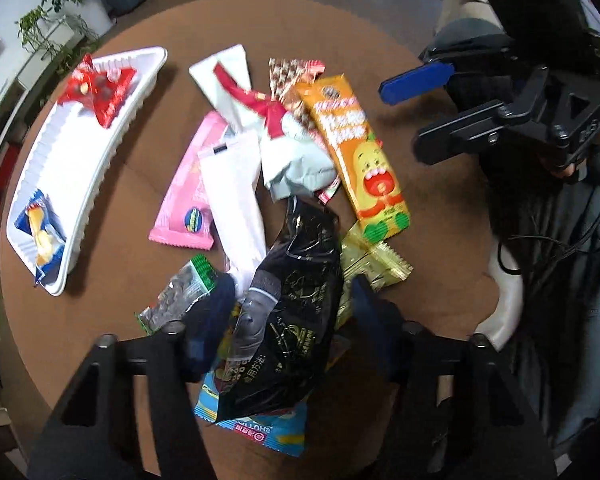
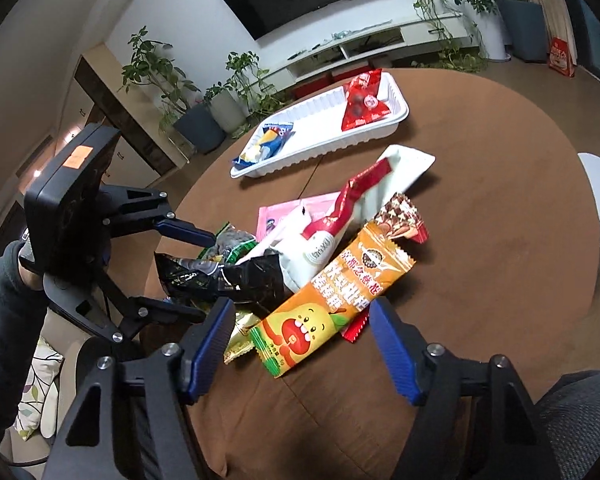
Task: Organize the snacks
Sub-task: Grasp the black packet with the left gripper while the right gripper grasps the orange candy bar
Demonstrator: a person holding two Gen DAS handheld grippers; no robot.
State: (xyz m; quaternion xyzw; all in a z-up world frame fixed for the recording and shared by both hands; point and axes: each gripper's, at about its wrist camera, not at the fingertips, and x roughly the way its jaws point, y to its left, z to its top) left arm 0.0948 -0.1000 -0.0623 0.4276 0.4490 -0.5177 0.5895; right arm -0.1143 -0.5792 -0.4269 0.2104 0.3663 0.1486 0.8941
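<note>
1. Brown round table carried one white tray and one loose heap of snack packets.
2. Held two packets in the tray: one red at one end, one blue at the other.
3. Counted in the heap one black bag, one orange packet, one pink packet, two white pouches, one with a red stripe and one plain, one gold packet, one green-edged packet, and a few more half buried.
4. Left gripper stood spread wide around the black bag, apparently not squeezing it.
5. Right gripper hung parted above the orange packet's near end, holding nothing.
</note>
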